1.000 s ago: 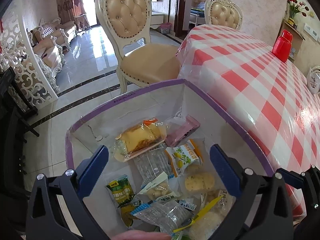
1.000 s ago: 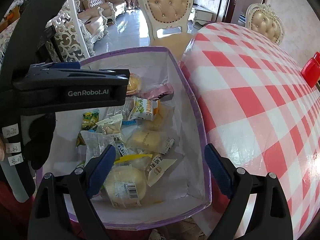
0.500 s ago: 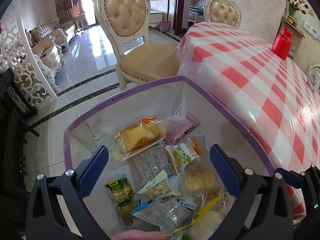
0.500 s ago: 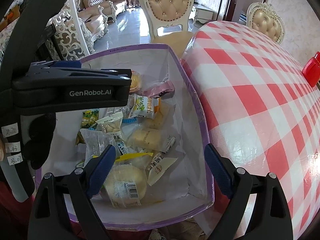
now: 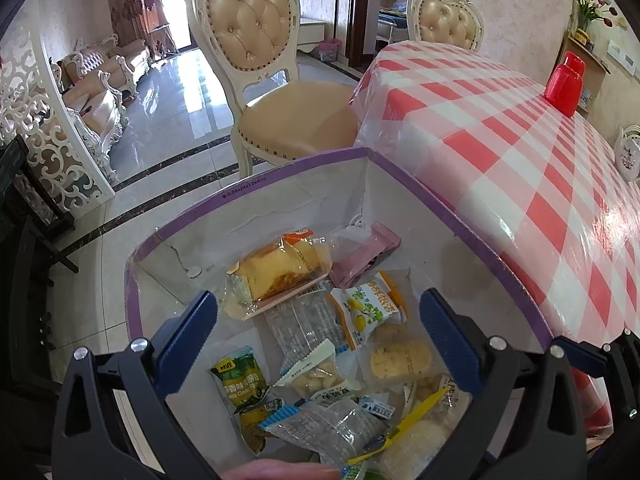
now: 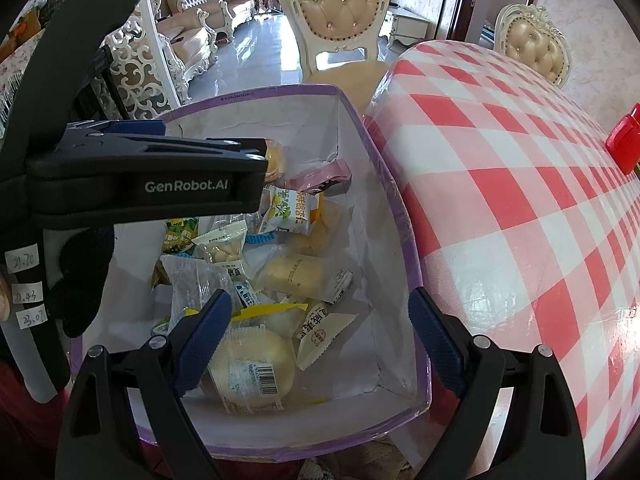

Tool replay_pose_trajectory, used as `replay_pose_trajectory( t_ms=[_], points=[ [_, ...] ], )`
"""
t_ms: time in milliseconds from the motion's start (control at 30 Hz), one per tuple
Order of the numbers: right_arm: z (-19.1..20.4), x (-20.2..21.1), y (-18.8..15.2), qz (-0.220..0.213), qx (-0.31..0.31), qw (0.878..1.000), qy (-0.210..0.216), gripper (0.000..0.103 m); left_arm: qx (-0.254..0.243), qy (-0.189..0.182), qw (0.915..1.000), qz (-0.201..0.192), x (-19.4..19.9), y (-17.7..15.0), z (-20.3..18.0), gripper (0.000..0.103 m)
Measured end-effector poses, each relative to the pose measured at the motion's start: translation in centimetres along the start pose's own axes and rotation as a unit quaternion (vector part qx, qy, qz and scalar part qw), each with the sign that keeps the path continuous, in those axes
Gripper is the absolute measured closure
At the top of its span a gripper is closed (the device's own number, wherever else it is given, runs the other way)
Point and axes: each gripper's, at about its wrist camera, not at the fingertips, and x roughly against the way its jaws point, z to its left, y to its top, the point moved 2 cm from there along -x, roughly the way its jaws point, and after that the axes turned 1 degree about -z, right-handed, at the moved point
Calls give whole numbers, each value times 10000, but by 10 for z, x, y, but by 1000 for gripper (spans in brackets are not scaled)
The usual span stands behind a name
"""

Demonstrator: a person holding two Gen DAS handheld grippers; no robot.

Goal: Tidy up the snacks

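Note:
A white cardboard box with a purple rim (image 5: pixel 256 189) (image 6: pixel 400 216) stands against the table's edge and holds several wrapped snacks. Among them are a yellow cake slice (image 5: pixel 280 276), a pink packet (image 5: pixel 368 256), a lemon-print packet (image 5: pixel 366 308) (image 6: pixel 292 208), a green packet (image 5: pixel 240 376) and a round bun (image 6: pixel 252 364). My left gripper (image 5: pixel 318 336) hovers open over the box's middle, with nothing between its pads. Seen from the side in the right wrist view, the left gripper (image 6: pixel 160 176) hangs above the snacks. My right gripper (image 6: pixel 320 340) is open above the box's near end, over the bun.
A table with a red-and-white checked cloth (image 5: pixel 520 152) (image 6: pixel 520 200) lies right of the box and carries a red container (image 5: pixel 566 84). A cream padded chair (image 5: pixel 276 92) stands behind the box. A gloved hand (image 6: pixel 80 280) holds the left gripper. Tiled floor (image 5: pixel 160 160) lies to the left.

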Motion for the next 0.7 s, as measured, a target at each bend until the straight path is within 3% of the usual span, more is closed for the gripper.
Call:
replay_pose_trajectory(
  t_ms=[700],
  points=[
    [2,-2,-4,56,47,10000,8,16,3,127,9999,64,-10,1,3,2]
  ],
)
